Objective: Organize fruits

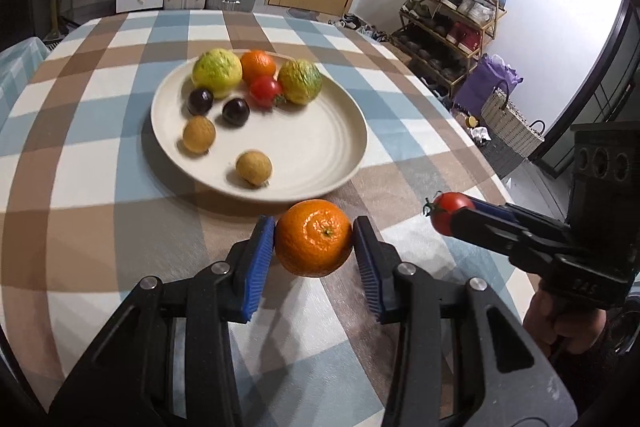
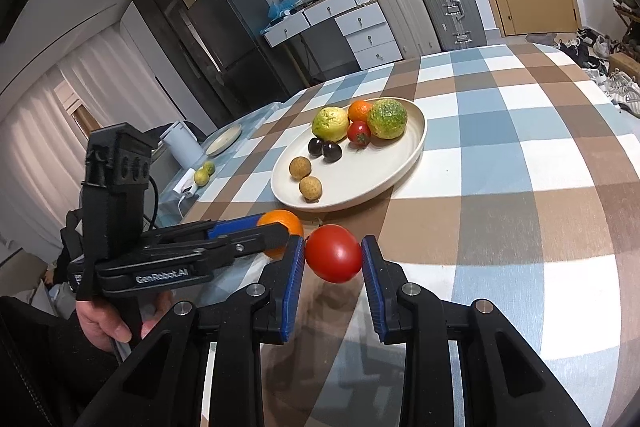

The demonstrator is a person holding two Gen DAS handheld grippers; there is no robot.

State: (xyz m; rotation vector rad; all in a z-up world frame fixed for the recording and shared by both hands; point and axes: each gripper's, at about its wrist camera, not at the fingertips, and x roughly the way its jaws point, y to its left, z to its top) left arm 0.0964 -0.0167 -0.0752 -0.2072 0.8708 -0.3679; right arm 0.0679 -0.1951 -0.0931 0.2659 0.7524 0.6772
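Orange [image 1: 313, 237]: lower centre of the left view, clamped between the blue pads of the left hand-held gripper [image 1: 314, 247].
Tomato [image 2: 334, 253]: centre of the right view, grasped by the right hand-held gripper [image 2: 333, 263].
Plate [image 1: 320, 163]: above both, on the checkered tabletop [image 1: 100, 163], holding several fruits.

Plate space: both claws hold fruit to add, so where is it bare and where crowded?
The plate is bare on its right and near-right part, between the green-yellow fruit and the near rim. The far-left part is crowded: orange, tomato, dark plums, brown longans.
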